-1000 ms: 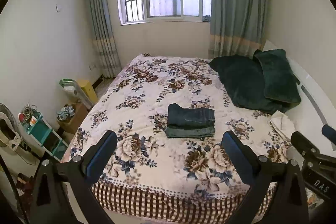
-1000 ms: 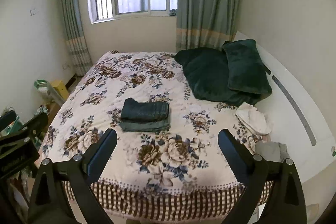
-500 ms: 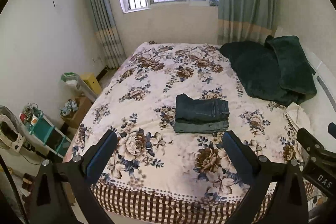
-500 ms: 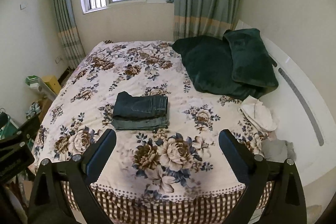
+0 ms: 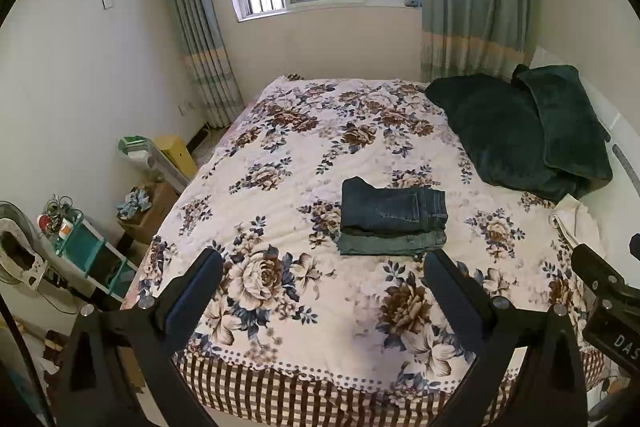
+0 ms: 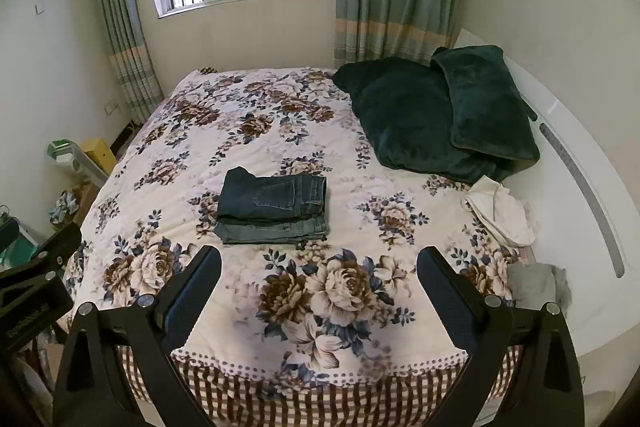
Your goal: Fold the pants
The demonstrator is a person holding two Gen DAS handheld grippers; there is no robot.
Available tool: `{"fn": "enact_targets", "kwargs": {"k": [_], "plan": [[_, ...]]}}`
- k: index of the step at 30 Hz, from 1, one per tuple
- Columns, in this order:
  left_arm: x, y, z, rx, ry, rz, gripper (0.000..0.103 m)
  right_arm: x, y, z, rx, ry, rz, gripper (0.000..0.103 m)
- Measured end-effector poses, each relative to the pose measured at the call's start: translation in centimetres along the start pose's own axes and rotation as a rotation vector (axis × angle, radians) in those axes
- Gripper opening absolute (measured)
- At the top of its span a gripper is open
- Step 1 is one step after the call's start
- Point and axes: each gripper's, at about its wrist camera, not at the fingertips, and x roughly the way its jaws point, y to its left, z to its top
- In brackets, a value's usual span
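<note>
Two pairs of folded jeans lie stacked on the floral bedspread [image 5: 280, 155]. The dark blue pair [image 5: 392, 205] is on top and a greyer pair [image 5: 392, 245] is under it. The stack also shows in the right wrist view [image 6: 272, 205]. My left gripper [image 5: 324, 281] is open and empty, held above the near edge of the bed, short of the stack. My right gripper [image 6: 320, 277] is open and empty too, held to the right of the stack. Neither gripper touches any cloth.
A dark green blanket and pillow [image 6: 440, 119] lie at the bed's far right by the white headboard [image 6: 580, 167]. A white cloth [image 6: 500, 211] and a grey garment [image 6: 536, 285] lie at the right edge. Shelves and boxes [image 5: 80, 247] stand along the left wall.
Both grippers have tilted down and moved a little closer to the bed, so the stack sits larger and lower in view. The jeans have not moved. Both grippers stay open.
</note>
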Motion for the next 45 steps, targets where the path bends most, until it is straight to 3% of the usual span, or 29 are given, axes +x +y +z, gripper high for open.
{"fn": "enact_targets", "kwargs": {"k": [45], "plan": [[-0.7,-1.0,1.0,0.016,-0.045,-0.024,0.103,0.1,2.8,1.2,0.006,-0.006,0.05,0.101]]}}
